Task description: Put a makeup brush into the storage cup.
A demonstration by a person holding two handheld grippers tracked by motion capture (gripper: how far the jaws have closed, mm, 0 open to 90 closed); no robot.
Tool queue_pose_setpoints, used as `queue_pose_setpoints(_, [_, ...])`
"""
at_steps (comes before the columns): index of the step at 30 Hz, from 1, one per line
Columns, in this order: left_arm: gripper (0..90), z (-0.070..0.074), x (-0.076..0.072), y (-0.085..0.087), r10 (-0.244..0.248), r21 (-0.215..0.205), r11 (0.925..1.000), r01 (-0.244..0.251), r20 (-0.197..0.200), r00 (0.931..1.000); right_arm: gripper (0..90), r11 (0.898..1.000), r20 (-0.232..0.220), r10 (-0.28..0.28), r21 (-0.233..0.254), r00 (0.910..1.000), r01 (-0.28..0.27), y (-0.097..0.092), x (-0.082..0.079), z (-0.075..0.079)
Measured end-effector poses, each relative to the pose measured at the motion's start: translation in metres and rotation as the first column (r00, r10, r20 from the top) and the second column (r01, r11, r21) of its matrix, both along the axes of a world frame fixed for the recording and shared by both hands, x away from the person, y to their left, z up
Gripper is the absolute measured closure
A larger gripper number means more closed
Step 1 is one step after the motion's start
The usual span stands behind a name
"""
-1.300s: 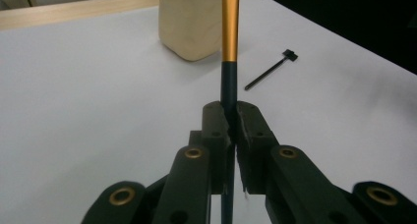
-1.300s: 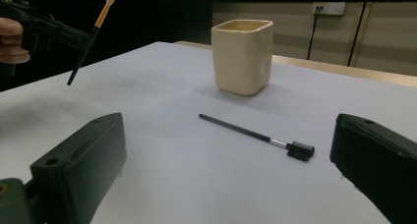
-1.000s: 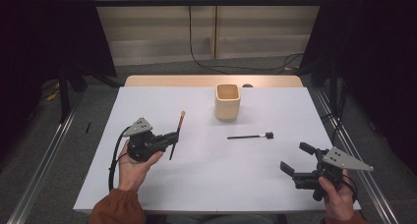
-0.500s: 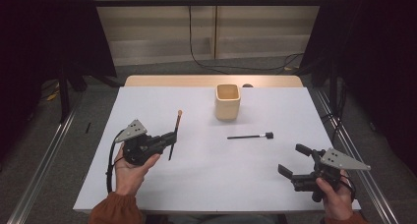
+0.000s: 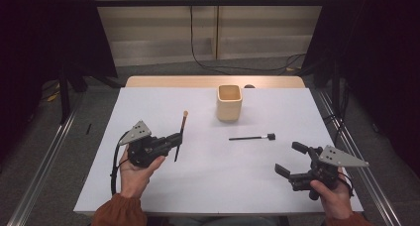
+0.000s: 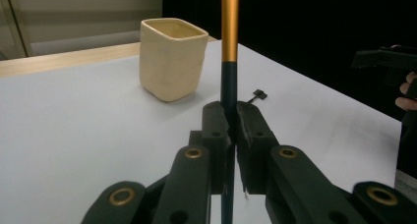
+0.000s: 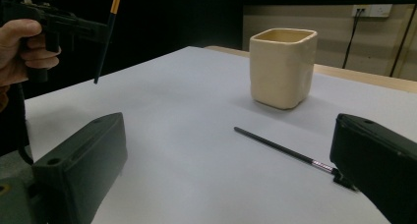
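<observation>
A person sits at the near edge of a white worktop, holding a two-jaw tool in each hand. The left tool, at the near left, has its jaws pressed together on a slim brush with a dark lower handle and an orange upper part; it pinches the dark part, and the brush stands nearly upright, lifted clear of the surface. A cream square cup stands towards the far middle, well apart from the brush and empty as far as its rim shows. A second thin black brush lies flat just near of the cup, untouched. The right tool, at the near right, has its jaws spread wide with nothing between them, aimed towards that lying brush. The work looks barely begun: one brush is picked up but not yet in the cup, and the other is still to be grasped.
</observation>
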State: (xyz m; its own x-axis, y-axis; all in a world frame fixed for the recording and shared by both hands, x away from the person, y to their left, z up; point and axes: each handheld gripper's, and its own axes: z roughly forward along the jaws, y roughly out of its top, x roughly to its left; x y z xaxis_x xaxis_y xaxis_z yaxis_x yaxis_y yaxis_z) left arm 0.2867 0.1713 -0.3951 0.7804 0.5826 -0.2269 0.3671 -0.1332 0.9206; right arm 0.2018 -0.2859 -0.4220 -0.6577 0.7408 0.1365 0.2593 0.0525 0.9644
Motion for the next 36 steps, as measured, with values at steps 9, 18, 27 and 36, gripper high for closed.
queue_pose_setpoints(9, [83.6, -0.001, -0.003, -0.011, -0.027, 0.013, 0.9996, 0.027, 0.005, 0.9996, 0.9, 1.0, -0.016, 0.022, 0.014, 0.9996, -0.022, 0.015, 0.008, 0.005])
queue_pose_setpoints(18, [83.6, -0.003, -0.004, -0.023, -0.065, 0.001, 0.9979, 0.065, -0.004, 0.9979, 0.5, 0.999, -0.016, 0.054, -0.005, 0.9984, -0.054, 0.026, 0.015, 0.009])
queue_pose_setpoints(27, [83.6, -0.002, -0.006, -0.032, -0.077, 0.004, 0.997, 0.077, 0.006, 0.997, 0.9, 0.995, -0.02, 0.099, -0.013, 0.9948, -0.1, 0.042, 0.025, 0.015])
queue_pose_setpoints(36, [83.5, -0.003, -0.008, -0.044, -0.095, 0.02, 0.9953, 0.095, 0.008, 0.9954, 3.7, 0.988, -0.034, 0.151, 0.009, 0.9879, -0.151, 0.059, 0.035, 0.024])
